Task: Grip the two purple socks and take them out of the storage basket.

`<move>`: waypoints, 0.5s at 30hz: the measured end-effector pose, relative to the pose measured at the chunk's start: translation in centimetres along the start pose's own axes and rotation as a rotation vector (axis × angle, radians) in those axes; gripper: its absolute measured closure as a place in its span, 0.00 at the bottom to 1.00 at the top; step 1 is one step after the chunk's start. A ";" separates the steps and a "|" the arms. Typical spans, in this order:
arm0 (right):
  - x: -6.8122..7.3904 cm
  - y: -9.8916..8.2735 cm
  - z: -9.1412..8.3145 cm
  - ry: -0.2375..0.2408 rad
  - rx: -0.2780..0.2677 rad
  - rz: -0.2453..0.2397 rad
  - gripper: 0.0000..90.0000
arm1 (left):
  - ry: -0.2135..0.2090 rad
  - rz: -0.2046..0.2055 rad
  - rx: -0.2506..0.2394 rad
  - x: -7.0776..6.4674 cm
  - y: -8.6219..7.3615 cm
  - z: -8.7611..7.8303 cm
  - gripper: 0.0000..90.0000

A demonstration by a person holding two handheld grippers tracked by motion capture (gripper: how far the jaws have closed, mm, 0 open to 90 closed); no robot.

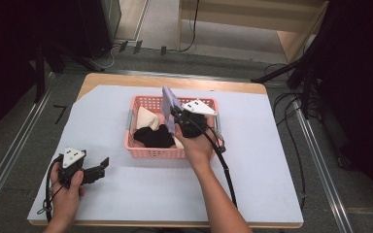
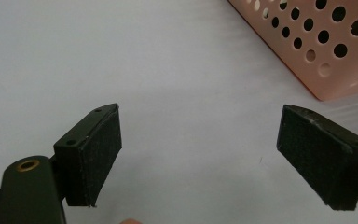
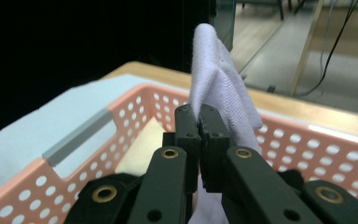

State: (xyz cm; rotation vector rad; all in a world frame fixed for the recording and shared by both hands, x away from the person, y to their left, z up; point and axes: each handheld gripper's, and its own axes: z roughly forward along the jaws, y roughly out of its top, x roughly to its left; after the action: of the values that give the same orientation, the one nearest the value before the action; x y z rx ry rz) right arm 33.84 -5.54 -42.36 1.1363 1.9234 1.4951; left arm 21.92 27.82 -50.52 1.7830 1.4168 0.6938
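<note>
A pale lilac cloth (image 3: 219, 88) is pinched between the closed jaws of the right gripper (image 3: 199, 122), standing up above them over the pink perforated basket (image 1: 151, 152); this looks like the lifting-out step, so the next move likely calls for carrying it clear of the rim ahead. Below the jaws lie a cream cloth (image 1: 145, 118) and a black one (image 1: 154, 137). The left gripper (image 2: 200, 154) rests with jaws wide apart on the white table cover (image 2: 121, 60), the basket's corner beyond its right jaw

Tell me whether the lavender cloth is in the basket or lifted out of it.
Lifted. The right tongs are shut on the lavender cloth, holding it above the pink basket; its lower end is hidden behind them.
</note>
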 end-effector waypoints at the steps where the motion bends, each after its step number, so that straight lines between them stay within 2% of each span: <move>1: 0.0 0.1 -0.2 -0.002 -0.018 -0.001 0.98 | 0.000 0.002 0.000 0.0 0.0 0.0 0.17; 6: -0.4 0.4 -1.3 -0.026 -0.115 -0.011 0.99 | -0.002 -0.002 -0.003 0.0 0.0 0.0 0.17; 7: -0.8 0.6 -1.9 -0.042 -0.159 -0.026 0.99 | 0.001 -0.004 -0.003 0.0 0.0 0.0 0.17; 9: -1.0 0.6 -2.1 -0.048 -0.168 -0.026 0.99 | 0.002 -0.007 -0.005 0.0 0.0 0.0 0.17; 15: -2.8 1.1 -4.1 -0.105 -0.257 -0.036 0.99 | 0.002 -0.004 -0.002 0.0 0.0 0.0 0.17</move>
State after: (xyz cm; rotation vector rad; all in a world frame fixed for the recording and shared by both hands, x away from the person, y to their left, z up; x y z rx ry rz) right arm 32.64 -10.07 -40.44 1.0371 1.6192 1.5771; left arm 21.93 27.81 -50.53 1.7783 1.4201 0.6954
